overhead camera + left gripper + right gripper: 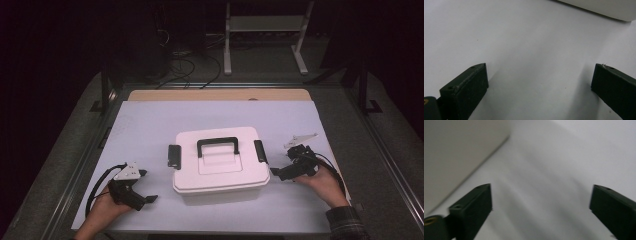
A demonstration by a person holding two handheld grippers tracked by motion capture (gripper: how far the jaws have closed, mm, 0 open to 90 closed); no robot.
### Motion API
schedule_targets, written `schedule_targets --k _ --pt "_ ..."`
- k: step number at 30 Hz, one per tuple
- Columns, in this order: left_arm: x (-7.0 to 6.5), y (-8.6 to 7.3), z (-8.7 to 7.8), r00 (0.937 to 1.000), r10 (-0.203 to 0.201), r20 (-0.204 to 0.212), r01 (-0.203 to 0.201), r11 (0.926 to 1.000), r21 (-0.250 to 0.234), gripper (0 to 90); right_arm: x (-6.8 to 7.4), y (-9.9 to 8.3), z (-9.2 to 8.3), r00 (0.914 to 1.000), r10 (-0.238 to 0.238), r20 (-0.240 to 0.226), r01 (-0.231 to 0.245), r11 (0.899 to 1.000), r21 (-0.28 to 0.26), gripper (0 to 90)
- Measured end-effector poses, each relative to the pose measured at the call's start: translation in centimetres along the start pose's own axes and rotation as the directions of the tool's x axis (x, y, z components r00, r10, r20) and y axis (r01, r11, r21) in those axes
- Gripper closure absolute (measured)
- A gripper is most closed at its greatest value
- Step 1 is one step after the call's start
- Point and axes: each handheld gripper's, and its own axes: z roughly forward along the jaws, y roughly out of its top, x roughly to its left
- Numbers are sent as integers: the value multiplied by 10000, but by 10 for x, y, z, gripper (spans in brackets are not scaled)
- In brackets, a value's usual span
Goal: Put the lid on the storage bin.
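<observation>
Both claws wide apart, empty

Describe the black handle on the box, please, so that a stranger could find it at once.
On the white table cover stands a white lidded box. The handle is the black arch on the middle of its lid, unlike the two black latches, which sit at the lid's left and right edges.

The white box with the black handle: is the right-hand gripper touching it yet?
Apart. In the right gripper view, bare table lies between the right gripper and the white box, and nothing sits between its open fingers.
</observation>
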Motion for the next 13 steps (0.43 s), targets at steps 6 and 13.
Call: schedule_targets --k 6,13 --pt "0 0 0 10000 -1 2 1 10000 0 0 6 -10 13 9996 92 280 -106 9987 502 16" --pt "0 0 0 10000 0 1 0 10000 1 0 8 -20 13 9980 481 413 -481 9988 -17 16"
